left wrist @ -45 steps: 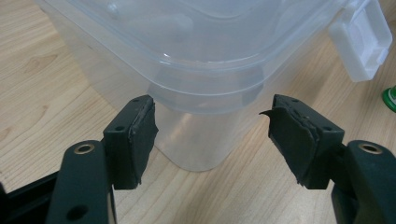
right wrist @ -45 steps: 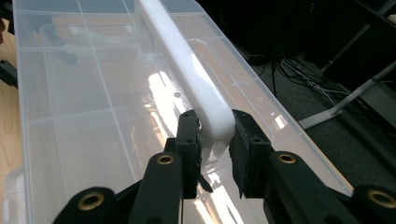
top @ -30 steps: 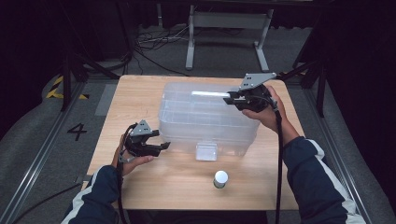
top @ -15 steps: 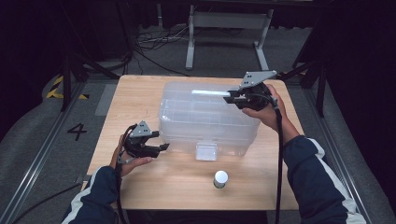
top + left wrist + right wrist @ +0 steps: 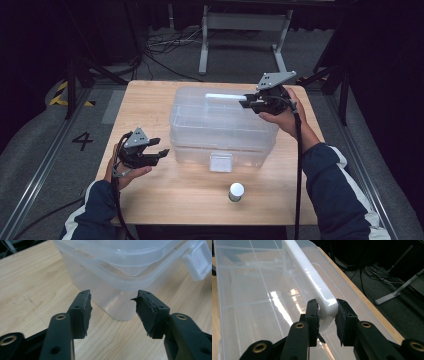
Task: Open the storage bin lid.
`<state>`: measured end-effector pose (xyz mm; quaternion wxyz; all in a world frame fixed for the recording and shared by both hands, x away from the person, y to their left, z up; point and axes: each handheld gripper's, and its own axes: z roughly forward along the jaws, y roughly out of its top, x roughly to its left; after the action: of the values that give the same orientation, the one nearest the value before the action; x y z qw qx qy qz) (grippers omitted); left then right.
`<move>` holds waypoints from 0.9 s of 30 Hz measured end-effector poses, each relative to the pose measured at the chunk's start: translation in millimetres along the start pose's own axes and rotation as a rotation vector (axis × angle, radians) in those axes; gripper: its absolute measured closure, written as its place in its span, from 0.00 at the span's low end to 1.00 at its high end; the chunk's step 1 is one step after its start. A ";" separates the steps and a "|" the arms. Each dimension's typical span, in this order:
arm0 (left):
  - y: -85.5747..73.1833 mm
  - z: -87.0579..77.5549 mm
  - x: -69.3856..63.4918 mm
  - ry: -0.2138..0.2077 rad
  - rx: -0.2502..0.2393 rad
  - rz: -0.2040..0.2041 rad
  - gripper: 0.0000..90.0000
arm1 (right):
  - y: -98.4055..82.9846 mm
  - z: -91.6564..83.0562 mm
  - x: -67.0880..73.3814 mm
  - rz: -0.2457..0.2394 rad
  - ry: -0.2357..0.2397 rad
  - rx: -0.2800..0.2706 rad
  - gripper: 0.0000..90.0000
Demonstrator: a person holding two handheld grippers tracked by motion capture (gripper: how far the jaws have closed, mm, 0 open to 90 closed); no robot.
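Item one: a clear plastic storage box (image 5: 222,127), lid on, which we find standing at the middle of the wooden table (image 5: 150,100), slightly nearer its far edge. A white latch (image 5: 221,162) hangs on the side facing the table's near edge. In the left gripper view the lid (image 5: 130,255) overhangs the box wall at a rounded corner.

Item two: a white handle (image 5: 225,96) on top of the lid, lying along the far side of the box. In the right gripper view it (image 5: 312,280) runs away from the camera as a long white bar.

Item three: our right gripper (image 5: 252,102), held over the far right part of the box. Its jaws are clenched on the end of the handle, one pad (image 5: 313,312) pressed to each side.

Item four: our left gripper (image 5: 161,153), held above the table near its left edge, just beside the box's near left corner and apart from it. Its jaws have just been closing; they stand parted, with nothing between them, and point at that corner.

Item five: a small bottle with a white cap (image 5: 236,191), upright near the table's near edge, in front of the latch and apart from the box.
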<state>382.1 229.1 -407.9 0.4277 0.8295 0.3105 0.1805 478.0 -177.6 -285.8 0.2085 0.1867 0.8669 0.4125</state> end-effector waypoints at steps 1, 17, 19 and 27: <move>1.3 -2.7 1.1 0.009 -0.009 0.004 0.56 | 0.1 -0.1 -0.4 0.001 0.000 0.000 0.82; 23.2 -24.4 1.9 0.016 -0.134 0.022 0.85 | 5.6 0.8 -10.0 0.036 0.015 0.003 0.82; 25.2 -23.2 1.7 0.010 -0.133 0.022 0.88 | 6.8 1.3 -10.6 0.037 0.013 0.008 0.82; 30.5 -11.6 -3.4 -0.026 -0.101 0.049 0.99 | 9.0 3.1 -12.9 0.040 0.009 0.015 0.81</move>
<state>384.0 220.3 -376.4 0.4684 0.8164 0.2752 0.1957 491.9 -176.7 -277.7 0.1947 0.2036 0.8670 0.4109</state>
